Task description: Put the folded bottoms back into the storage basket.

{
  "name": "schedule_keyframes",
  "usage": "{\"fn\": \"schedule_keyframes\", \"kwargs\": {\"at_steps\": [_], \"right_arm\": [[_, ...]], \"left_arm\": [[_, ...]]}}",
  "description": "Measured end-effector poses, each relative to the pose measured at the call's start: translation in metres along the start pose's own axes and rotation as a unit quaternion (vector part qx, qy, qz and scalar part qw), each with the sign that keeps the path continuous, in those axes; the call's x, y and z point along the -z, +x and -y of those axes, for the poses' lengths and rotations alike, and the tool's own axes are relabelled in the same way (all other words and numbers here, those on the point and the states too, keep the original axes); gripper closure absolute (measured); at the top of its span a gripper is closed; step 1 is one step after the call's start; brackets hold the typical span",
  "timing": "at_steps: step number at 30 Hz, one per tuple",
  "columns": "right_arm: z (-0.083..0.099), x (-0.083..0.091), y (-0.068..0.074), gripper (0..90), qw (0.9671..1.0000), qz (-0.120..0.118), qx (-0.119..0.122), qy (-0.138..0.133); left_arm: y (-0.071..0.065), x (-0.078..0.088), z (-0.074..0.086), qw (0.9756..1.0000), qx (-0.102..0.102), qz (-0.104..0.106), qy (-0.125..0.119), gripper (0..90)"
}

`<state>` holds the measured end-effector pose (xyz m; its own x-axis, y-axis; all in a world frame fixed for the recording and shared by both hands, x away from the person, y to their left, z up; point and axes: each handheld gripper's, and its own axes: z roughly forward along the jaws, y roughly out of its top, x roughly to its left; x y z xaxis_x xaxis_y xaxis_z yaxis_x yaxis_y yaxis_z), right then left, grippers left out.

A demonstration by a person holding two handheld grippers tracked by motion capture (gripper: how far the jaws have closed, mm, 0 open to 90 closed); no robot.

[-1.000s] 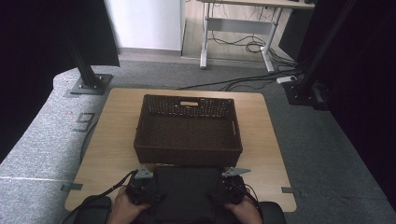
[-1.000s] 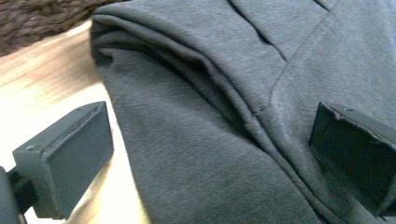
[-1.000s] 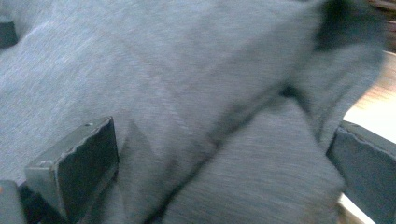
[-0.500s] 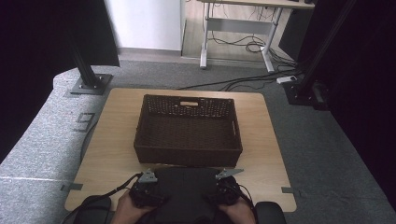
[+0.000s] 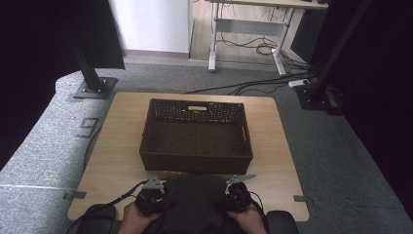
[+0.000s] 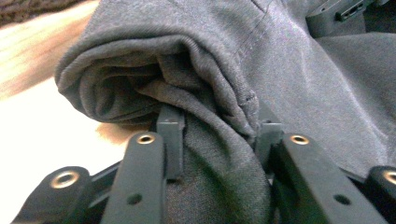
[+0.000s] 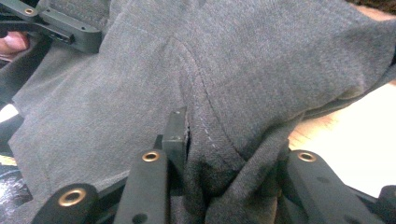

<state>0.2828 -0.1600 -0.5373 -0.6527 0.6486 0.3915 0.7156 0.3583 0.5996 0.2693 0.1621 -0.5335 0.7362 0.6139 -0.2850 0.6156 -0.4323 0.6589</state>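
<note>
High view shows one folded dark grey garment at the lower middle of the frame, on the near edge of the one wooden table, just below the single brown wicker basket that sits in the frame's centre. Two grippers flank the cloth: the left gripper at its lower-left side and the right gripper at its lower-right side, each in one of the person's two hands. What has just changed is the grip: both pairs of jaws have been closing over the last second, from wide apart to pinched on fabric. Left gripper view shows its two black jaws drawn narrow with a fold of the garment bunched between them; right gripper view shows the same, a ridge of grey cloth squeezed between its jaws. With both sides now clamped, the garment looks ready to be lifted, most likely up and forward into the basket, which holds nothing I can see
</note>
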Motion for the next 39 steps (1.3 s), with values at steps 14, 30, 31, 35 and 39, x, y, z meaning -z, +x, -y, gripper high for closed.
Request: {"fn": "schedule_keyframes", "kwargs": {"at_steps": [14,30,31,35,39], "right_arm": [[-0.007,0.015,0.009,67.9,0.9990,-0.013,0.021,-0.038],[-0.027,0.037,0.023,68.2,0.9954,-0.011,0.053,-0.079],[-0.028,0.039,0.024,68.3,0.9950,-0.010,0.055,-0.082],[-0.034,0.047,0.027,68.3,0.9936,-0.004,0.063,-0.094],[-0.041,0.055,0.029,68.4,0.9918,0.000,0.070,-0.107]], "left_arm": [[0.004,0.014,-0.008,0.9987,0.013,0.039,-0.030,69.1],[-0.004,0.046,-0.034,0.9961,-0.013,0.046,-0.074,69.2],[-0.004,0.048,-0.035,0.9960,-0.014,0.046,-0.076,69.2],[-0.005,0.054,-0.043,0.9948,-0.020,0.049,-0.087,69.1],[-0.006,0.059,-0.051,0.9936,-0.027,0.052,-0.096,69.2]]}}
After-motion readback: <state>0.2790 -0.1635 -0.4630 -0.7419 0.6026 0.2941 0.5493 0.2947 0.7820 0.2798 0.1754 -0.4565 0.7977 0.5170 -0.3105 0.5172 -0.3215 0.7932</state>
